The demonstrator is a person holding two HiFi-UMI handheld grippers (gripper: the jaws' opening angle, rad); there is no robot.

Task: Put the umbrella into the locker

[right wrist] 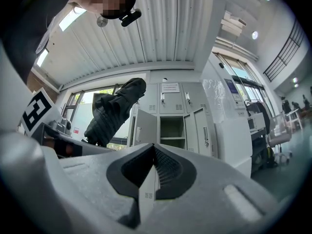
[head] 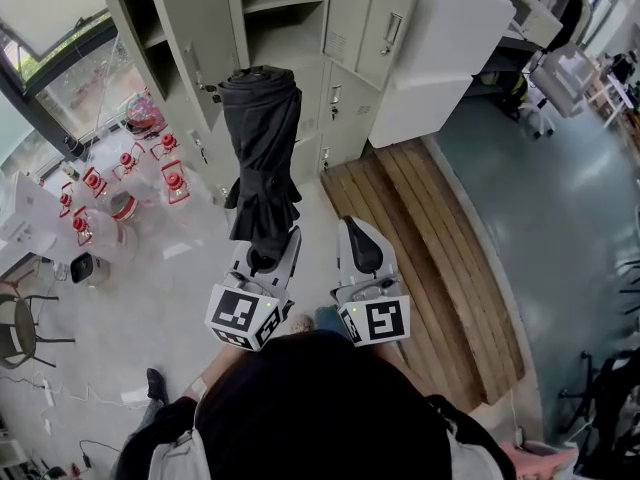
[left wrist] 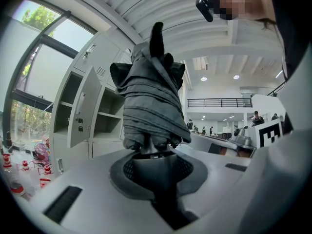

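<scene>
So the left gripper [head: 266, 260] is clamping the folded umbrella [head: 262, 138] by its stiff handle end, floppy fabric sticking out ahead. Probably light. The right gripper [head: 361, 246] is sitting alongside, jaws together, empty. The locker [head: 285, 18] is ahead.

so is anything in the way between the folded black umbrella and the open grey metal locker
Nothing visible does. The folded black fabric umbrella stands upright in the left gripper, facing the open grey metal locker. Its door is swung aside to the left, and only floor lies between.
</scene>
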